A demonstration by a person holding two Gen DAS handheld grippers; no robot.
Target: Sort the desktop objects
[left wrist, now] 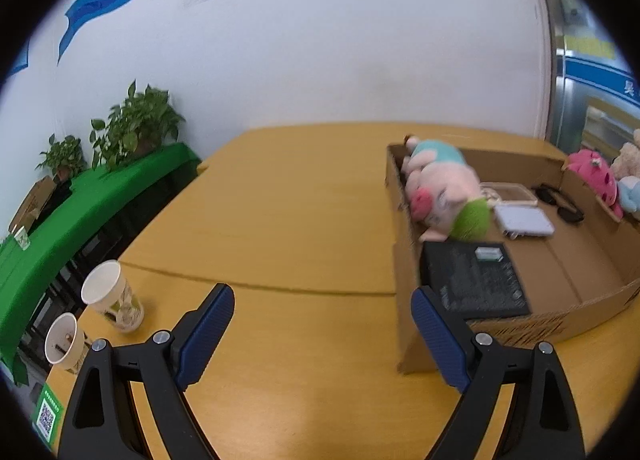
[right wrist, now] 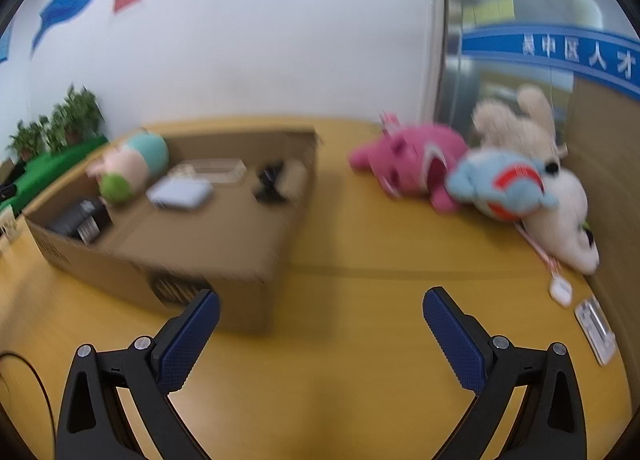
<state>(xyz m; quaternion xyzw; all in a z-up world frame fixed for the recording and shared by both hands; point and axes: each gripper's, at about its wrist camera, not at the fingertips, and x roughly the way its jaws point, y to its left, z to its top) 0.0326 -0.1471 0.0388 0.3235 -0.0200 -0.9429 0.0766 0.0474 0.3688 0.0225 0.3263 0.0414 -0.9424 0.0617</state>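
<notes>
Inside cardboard box (left wrist: 404, 260): pig plush (left wrist: 444, 188), black device (left wrist: 476, 280), white router (left wrist: 524, 222).

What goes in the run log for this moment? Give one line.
left tool open, empty | right tool open, empty | box: pig toy, black device inside | pink toy, blue toy on table

Yellow-orange table (left wrist: 300, 200), brown cardboard box (left wrist: 404, 260), pink plush pig (left wrist: 444, 188), green cloth (left wrist: 100, 196)

White wall (left wrist: 320, 60) with blue banner (left wrist: 100, 4), yellow wooden table (left wrist: 280, 200), green-draped bench (left wrist: 100, 196), potted plants (left wrist: 136, 124)
</notes>
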